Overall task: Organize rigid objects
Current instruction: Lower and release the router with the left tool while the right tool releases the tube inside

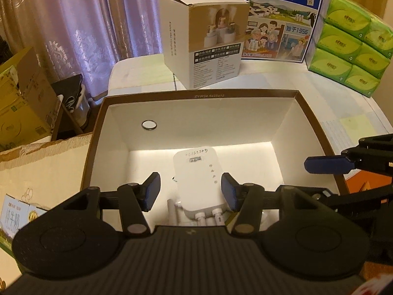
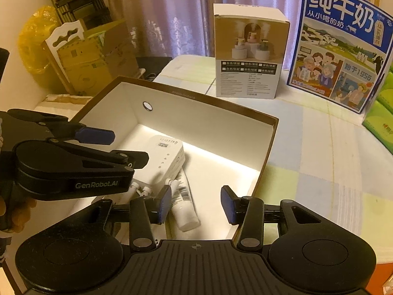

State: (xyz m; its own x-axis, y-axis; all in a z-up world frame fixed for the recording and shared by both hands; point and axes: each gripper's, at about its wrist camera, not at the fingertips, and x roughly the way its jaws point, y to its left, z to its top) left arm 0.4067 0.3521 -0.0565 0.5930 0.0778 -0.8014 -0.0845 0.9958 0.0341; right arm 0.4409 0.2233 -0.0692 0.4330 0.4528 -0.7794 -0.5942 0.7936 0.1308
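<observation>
Two cartons behind open box (image 1: 196, 95), router (image 1: 196, 179), possibly tube (image 2: 185, 209) inside.

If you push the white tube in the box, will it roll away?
The tube looks round, so it would probably roll sideways a bit. It lies against the white router inside the box, so it likely stops soon. Its smooth plastic may be slippery to pinch.

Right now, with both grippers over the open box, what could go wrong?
The left gripper straddles the white router; lifting could drag its antennas across the tube under it. The right gripper hangs open near the box wall and may clip the rim. The two grippers sit close and could collide.
</observation>
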